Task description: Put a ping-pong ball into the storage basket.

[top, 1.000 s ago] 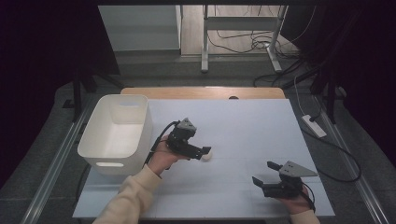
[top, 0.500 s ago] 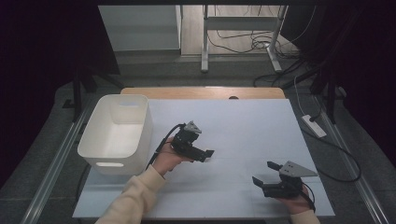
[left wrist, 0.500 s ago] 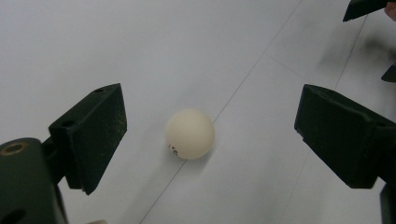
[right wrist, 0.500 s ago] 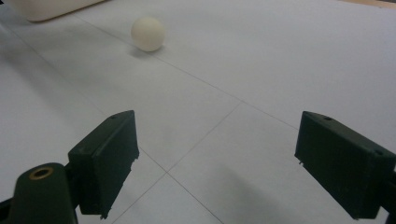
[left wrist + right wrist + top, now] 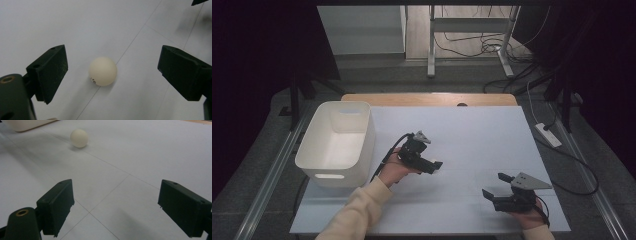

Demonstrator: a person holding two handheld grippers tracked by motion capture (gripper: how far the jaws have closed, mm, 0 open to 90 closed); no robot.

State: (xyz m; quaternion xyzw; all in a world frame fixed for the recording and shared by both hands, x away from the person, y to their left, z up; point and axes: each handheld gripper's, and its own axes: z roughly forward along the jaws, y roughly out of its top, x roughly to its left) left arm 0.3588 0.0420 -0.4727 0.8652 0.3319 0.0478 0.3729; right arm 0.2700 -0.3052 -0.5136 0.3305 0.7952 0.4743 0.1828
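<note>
Nearest to me, my right gripper [image 5: 496, 194] rests low at the near right part of the table [image 5: 472, 130], held in a hand whose wrist comes in from the bottom edge. Its two black jaws are blocky, matte and slightly scuffed, and they stand wide apart with nothing but bare tabletop between them. A flat grey three-cornered plate sits on top of its body. In the right gripper view I look across the table's pale, smooth sheet, crossed by thin straight seams, to the ball [image 5: 79, 138] farther off.

A little farther in, my left gripper [image 5: 435, 166] hangs over the middle of the table, with a cream sleeve [image 5: 357, 212] trailing back from the hand. Its jaws are also wide open. In the left gripper view the ball [image 5: 102, 71] lies on the table between the two pads, clear of both: a small, round, off-white sphere with a dull, smooth shell and a tiny dark print low on its side. It sits right on one of the seams.

Beyond and to the left stands a white plastic bin [image 5: 314, 150], rectangular with rounded corners, smooth walls and a slot handle in its near end. At the far edge of the table a strip of bare wood [image 5: 427, 99] shows past the pale sheet.
</note>
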